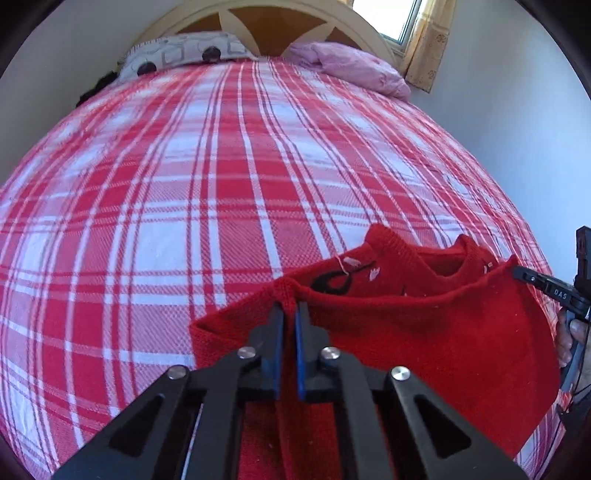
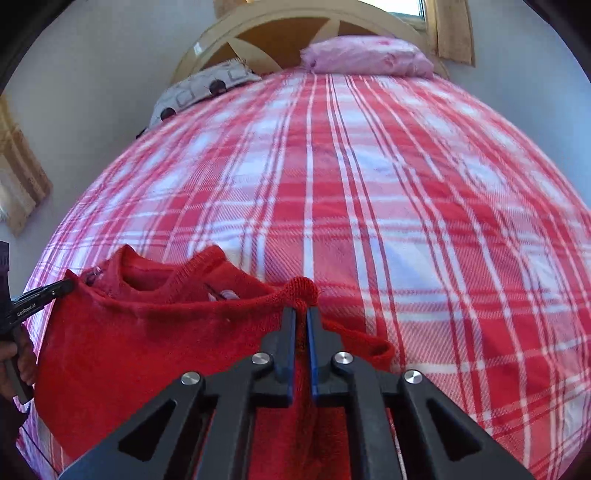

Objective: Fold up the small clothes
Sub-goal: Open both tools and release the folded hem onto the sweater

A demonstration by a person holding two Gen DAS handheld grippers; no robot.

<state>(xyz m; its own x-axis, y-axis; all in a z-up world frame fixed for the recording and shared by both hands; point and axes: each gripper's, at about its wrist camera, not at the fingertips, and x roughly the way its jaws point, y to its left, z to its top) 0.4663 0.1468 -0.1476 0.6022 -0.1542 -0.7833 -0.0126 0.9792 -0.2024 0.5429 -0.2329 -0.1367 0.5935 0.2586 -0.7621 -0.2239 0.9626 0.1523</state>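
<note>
Knitwear in bright red, a small sweater (image 1: 424, 332), lies at the near edge of the bed (image 1: 221, 184), its lower hem lifted and stretched between the two tools while the neck opening and a black-and-white pattern on the front show beyond that raised edge. One sleeve trails out flat on the checked bedspread (image 2: 406, 221) beside the body. The left tongs (image 1: 289, 308) are clenched on a bunched corner of the hem, the blue pads squeezed nearly together with a ridge of knit poking up between them; the right tongs (image 2: 301, 314) are clamped likewise on the opposite corner, a red nub standing above the tips. Each pinch looks shallow, taking only the thick ribbed edge, so I judge the likeliest trouble is a corner slipping free if the hem is pulled taut or carried forward unevenly, which would leave the fold skewed. The loose sleeve could also drag and tuck under crookedly. Farther off sit a patterned pillow (image 1: 181, 53), a pink pillow (image 2: 365, 55) and the headboard (image 1: 266, 18).
</note>
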